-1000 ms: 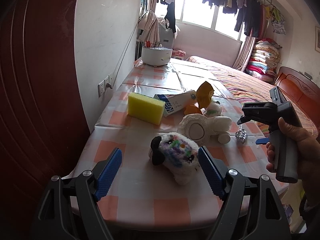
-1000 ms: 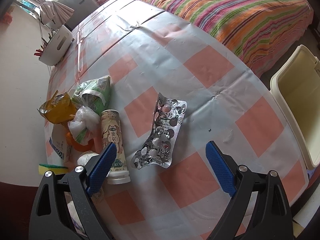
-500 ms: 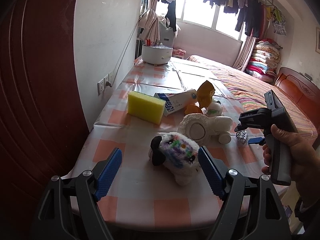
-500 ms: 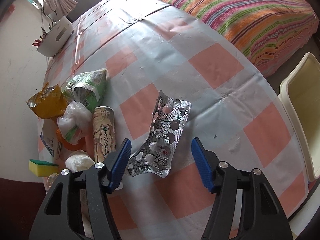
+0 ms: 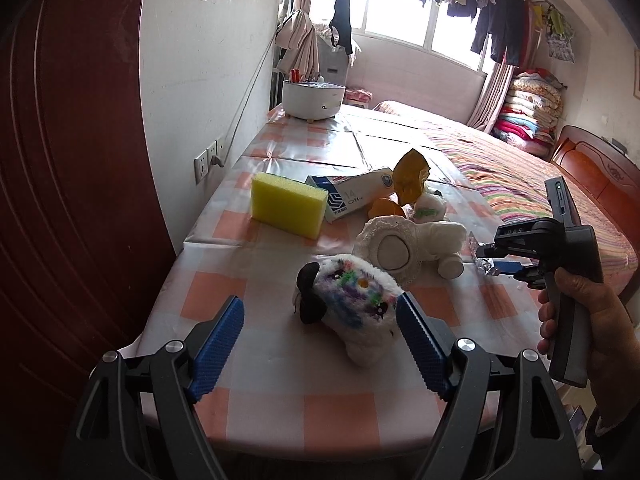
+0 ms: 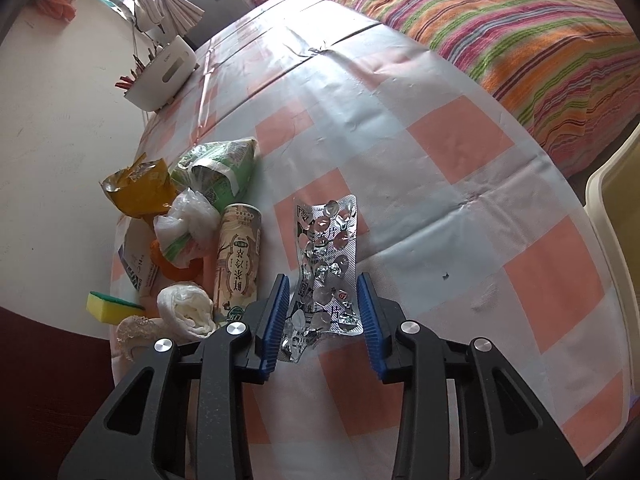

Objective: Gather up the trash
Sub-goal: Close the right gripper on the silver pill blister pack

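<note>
The right gripper (image 6: 323, 312) has just been closing around the crumpled silver blister pack (image 6: 326, 268) on the pink-checked tablecloth (image 6: 460, 144) — pads seemingly touching; the left gripper (image 5: 320, 344) gapes; the cream bin (image 6: 612, 208) sits alongside.

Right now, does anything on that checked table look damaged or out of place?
Yes. The foil pill sheet between the right gripper pads is crumpled and punched out. Beside it a drink can lies tipped over among torn wrappers.

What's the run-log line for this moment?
right gripper: jaws just closing around blister pack, contact unclear | left gripper: open, nothing gripped, near plush toy | bin: table's right
</note>
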The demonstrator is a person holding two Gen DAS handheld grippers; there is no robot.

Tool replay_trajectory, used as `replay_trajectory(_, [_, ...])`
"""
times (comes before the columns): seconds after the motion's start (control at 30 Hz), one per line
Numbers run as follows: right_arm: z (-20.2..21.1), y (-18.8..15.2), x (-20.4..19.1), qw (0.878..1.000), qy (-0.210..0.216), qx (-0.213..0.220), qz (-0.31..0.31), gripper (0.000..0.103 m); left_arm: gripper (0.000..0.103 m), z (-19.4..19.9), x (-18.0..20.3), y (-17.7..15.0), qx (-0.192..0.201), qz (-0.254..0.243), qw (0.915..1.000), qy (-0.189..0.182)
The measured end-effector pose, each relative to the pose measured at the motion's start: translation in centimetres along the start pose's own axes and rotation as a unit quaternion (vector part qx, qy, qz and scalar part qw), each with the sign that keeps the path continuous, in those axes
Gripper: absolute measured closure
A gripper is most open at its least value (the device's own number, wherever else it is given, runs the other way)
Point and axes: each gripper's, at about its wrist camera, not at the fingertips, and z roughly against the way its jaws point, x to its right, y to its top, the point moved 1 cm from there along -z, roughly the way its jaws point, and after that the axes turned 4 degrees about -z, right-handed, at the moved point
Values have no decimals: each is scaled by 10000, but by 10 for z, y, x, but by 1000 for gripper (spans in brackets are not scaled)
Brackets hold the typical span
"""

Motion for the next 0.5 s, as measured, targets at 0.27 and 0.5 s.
replay_trajectory(0.27, [46,-14,7,9982,441,342,231,69,27,-7,4,3,-173,7,9998,-92])
replay_trajectory(0.5, [81,-35,18,9947,887,437,294,69,27,-24,10,4,-396,64,9991,-136])
